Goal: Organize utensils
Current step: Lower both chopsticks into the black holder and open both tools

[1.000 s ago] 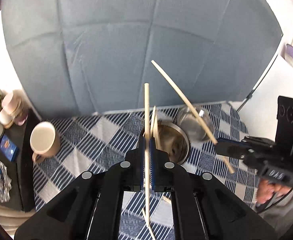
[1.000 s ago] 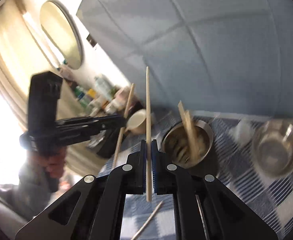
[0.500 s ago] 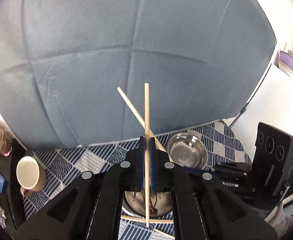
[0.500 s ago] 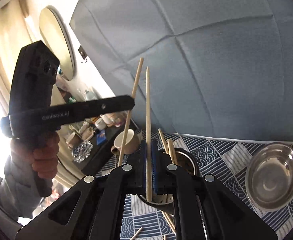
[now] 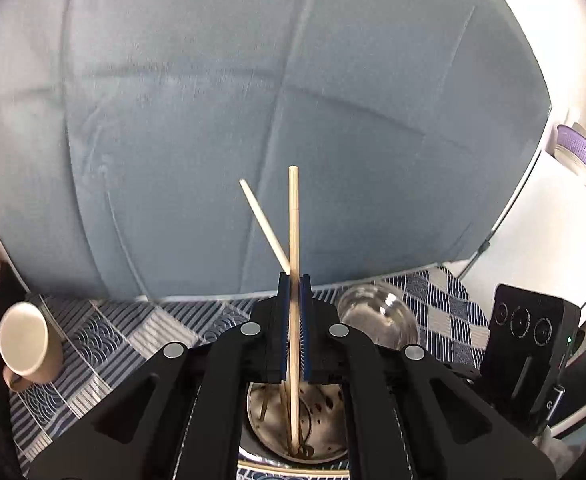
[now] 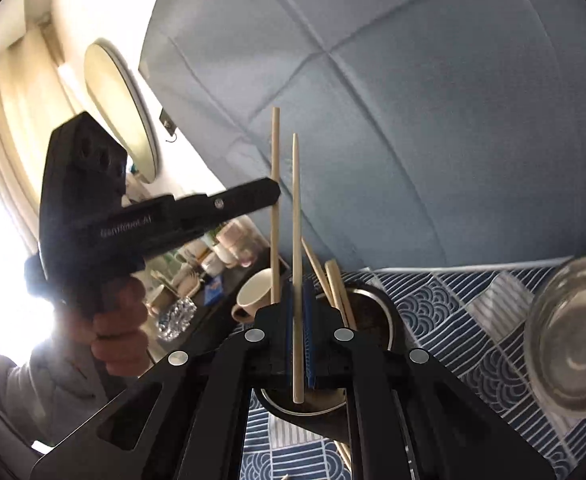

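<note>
Lowered wooden chopsticks (image 5: 293, 240) — steel holder (image 5: 293, 424)

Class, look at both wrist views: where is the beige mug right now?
The beige mug lies at the left edge of the checked cloth in the left wrist view, left of the metal holder.

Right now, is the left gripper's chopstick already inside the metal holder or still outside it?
Inside. The chopstick, clamped upright in the left gripper, has its lower end down in the metal holder, near the perforated bottom.

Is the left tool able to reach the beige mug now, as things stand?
Probably not for grasping: the left tool is shut on a chopstick over the metal holder. The path to the beige mug looks free.
</note>
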